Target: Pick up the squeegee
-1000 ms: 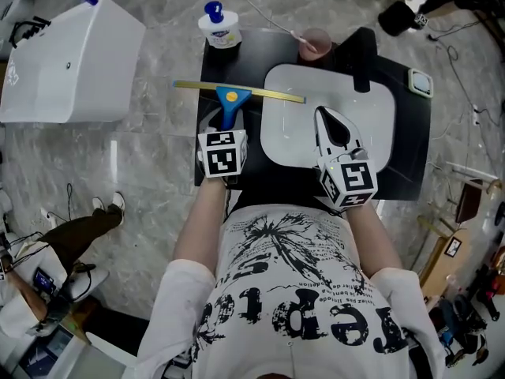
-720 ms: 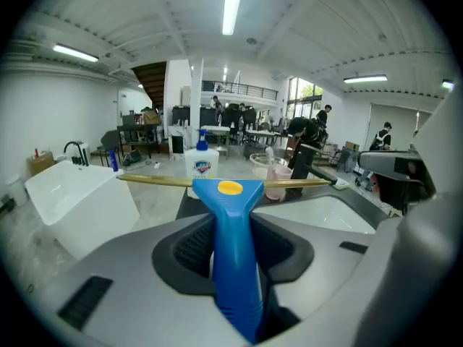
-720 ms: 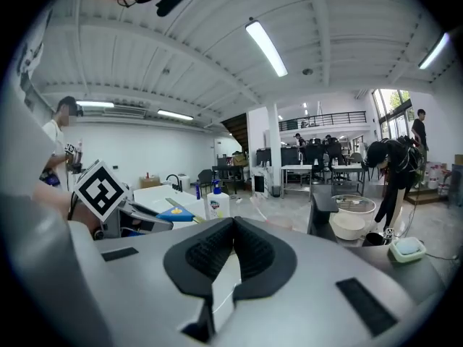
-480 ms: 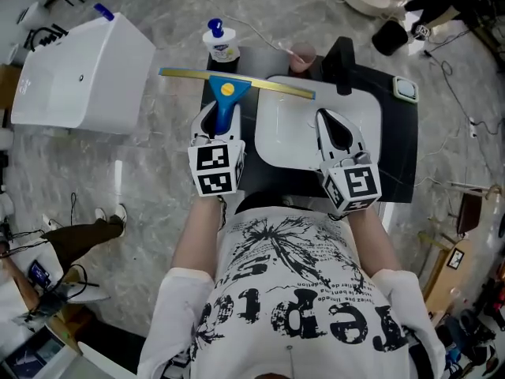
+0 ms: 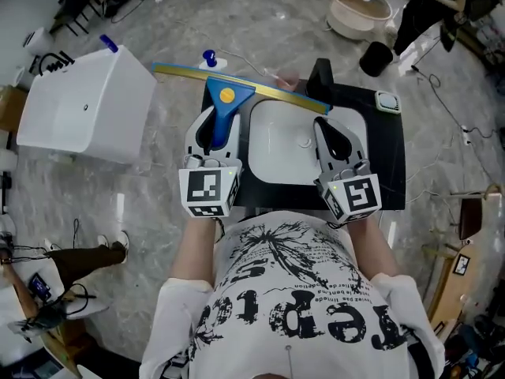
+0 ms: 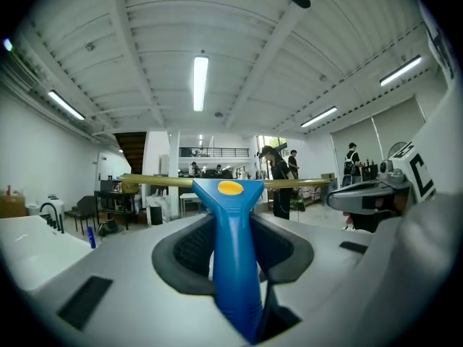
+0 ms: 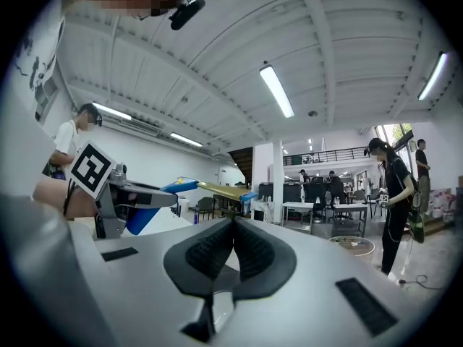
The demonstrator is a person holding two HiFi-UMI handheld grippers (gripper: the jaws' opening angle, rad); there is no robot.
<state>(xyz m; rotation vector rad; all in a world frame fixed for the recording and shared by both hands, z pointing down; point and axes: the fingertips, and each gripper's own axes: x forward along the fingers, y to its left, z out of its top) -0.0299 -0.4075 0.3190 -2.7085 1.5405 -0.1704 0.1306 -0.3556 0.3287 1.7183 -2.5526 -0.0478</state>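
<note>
The squeegee point(image 5: 222, 107) has a blue handle with a yellow dot and a long yellow blade. My left gripper point(image 5: 211, 129) is shut on the handle and holds it level in the air, over the left edge of the black counter point(image 5: 387, 152). In the left gripper view the blue squeegee handle point(image 6: 233, 259) runs up between the two dark pads point(image 6: 182, 255) of the left gripper point(image 6: 235, 246), with the blade crosswise ahead. My right gripper point(image 5: 330, 131) hovers above the white sink point(image 5: 288, 152), shut and empty. In the right gripper view the right gripper point(image 7: 233, 248) has its pads together, with the squeegee blade point(image 7: 221, 189) beyond.
A black tap point(image 5: 319, 73) stands at the back of the sink. A blue-capped pump bottle point(image 5: 209, 57) peeks from behind the blade. A white box point(image 5: 79, 109) stands on the floor at left, a round tub point(image 5: 359, 6) at the far right. People stand in the room beyond.
Both grippers have risen towards the head camera. The squeegee has come up with the left gripper, away from the counter, and its blade now covers the pump bottle.
</note>
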